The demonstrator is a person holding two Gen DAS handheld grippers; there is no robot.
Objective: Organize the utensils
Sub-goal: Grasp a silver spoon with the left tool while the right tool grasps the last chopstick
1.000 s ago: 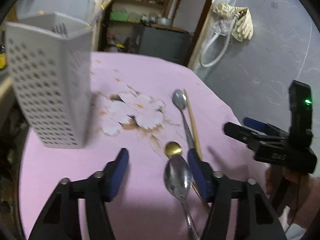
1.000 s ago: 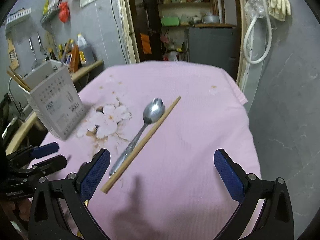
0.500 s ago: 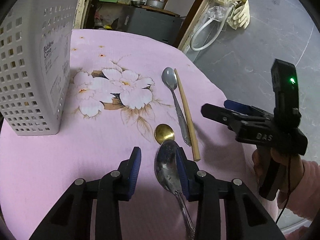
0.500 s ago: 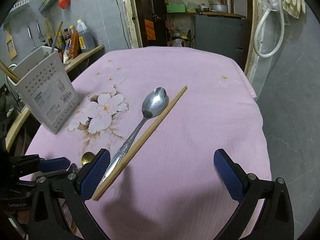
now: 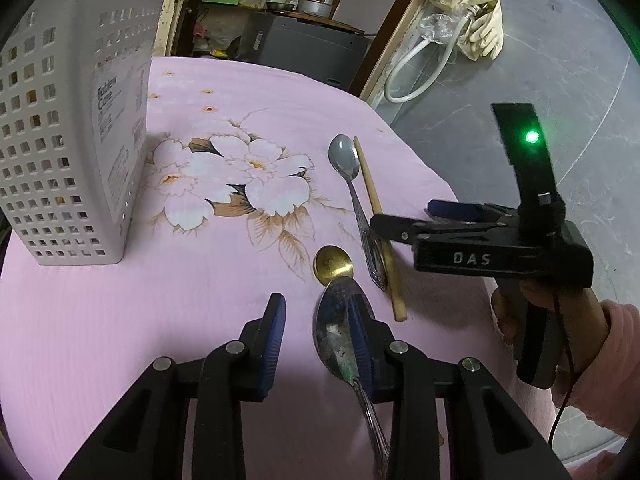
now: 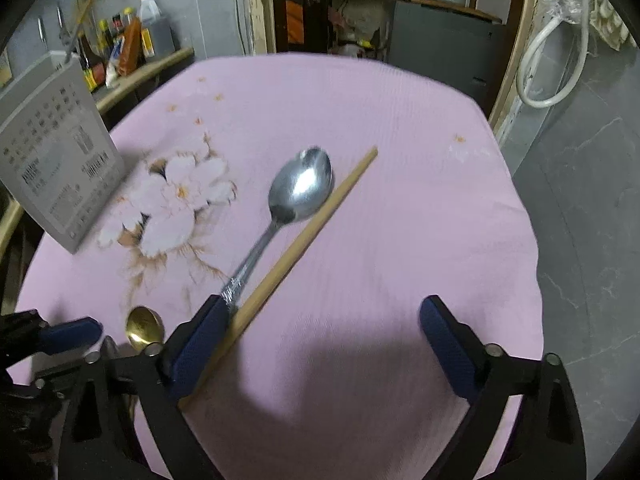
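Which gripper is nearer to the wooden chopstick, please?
Right. The right gripper has its finger against the chopstick; the left gripper sits beside the chopstick's end, apart.

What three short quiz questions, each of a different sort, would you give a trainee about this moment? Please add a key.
1. True or false: the right gripper is shut on the wooden chopstick.
2. Which utensil lies alongside the chopstick, close to it? A) a fork B) a silver spoon C) a knife
3. Fill in the colour: the white perforated holder stands on a ___ flowered tablecloth.

Key:
1. False. Its jaws stand wide apart, and the chopstick lies on the cloth near one finger.
2. B
3. pink
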